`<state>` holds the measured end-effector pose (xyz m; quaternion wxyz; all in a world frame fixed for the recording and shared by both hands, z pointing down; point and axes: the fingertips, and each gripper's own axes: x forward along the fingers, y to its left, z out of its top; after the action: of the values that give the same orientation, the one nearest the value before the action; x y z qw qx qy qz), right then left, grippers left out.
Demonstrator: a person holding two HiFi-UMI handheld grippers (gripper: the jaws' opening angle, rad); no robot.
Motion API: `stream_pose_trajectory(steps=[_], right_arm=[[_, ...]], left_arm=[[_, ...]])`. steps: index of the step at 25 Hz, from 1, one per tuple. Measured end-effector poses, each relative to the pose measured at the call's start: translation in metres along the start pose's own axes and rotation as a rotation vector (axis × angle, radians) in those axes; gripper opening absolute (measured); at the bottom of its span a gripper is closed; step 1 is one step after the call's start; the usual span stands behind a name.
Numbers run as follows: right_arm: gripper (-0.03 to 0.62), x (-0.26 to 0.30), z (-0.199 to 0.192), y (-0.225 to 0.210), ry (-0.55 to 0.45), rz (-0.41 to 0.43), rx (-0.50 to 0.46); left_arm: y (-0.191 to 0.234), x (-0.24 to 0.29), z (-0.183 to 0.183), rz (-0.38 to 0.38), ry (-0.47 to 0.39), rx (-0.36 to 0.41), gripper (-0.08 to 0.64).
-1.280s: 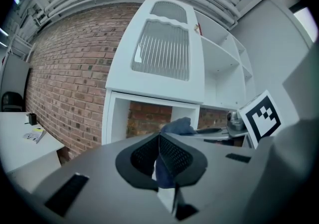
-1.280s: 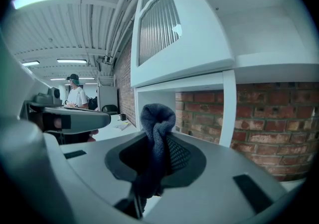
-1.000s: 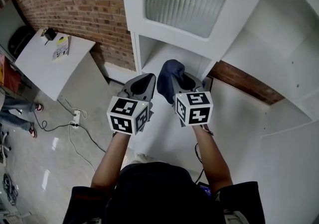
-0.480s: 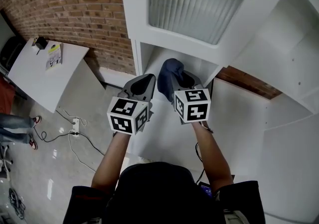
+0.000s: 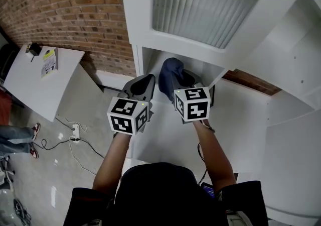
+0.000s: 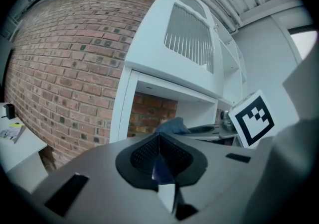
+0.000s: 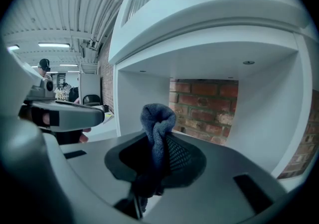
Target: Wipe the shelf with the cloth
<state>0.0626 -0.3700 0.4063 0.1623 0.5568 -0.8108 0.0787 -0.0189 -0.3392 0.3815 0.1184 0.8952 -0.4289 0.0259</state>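
From the head view, the shelf [image 5: 196,67] is the open bay under the ribbed cabinet door. Both grippers are just in front of its mouth. The right gripper [image 5: 184,82] is level with the opening, and the blue cloth [image 5: 169,73] bunched at its tip points into the bay. The left gripper [image 5: 144,83] is off toward the shelf's left post.

In the left gripper view, the left gripper [image 6: 159,156] has its jaws together on nothing (idle, by the look of it). The cloth [image 6: 172,126] shows ahead at the shelf's mouth.

In the right gripper view, the right gripper [image 7: 158,154] is clamped on the cloth [image 7: 157,129], which stands up as a wad. The shelf [image 7: 133,99] lies straight ahead along the jaws, so the right hand is the nearer one. Wiping likely calls for pushing forward and pressing down.
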Motion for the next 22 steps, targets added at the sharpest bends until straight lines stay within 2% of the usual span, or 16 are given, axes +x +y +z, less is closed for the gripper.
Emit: stream_pose_trajectory(steps=[4,13,22], right_arm=[[0.084,0.013,0.001,0.005,0.015,-0.002,-0.026],[0.084,0.041,0.000,0.027,0.043,0.040,-0.080],[0.084,0.074,-0.022,0.044,0.104,0.051,-0.144]], left_arm=[[0.013,0.000,-0.003,0.019,0.022,0.017,0.017],[0.042,-0.015,-0.010,0.083,0.023,-0.016,0.017],[0.066,-0.035,-0.025,0.166,0.032,-0.050,0.017]])
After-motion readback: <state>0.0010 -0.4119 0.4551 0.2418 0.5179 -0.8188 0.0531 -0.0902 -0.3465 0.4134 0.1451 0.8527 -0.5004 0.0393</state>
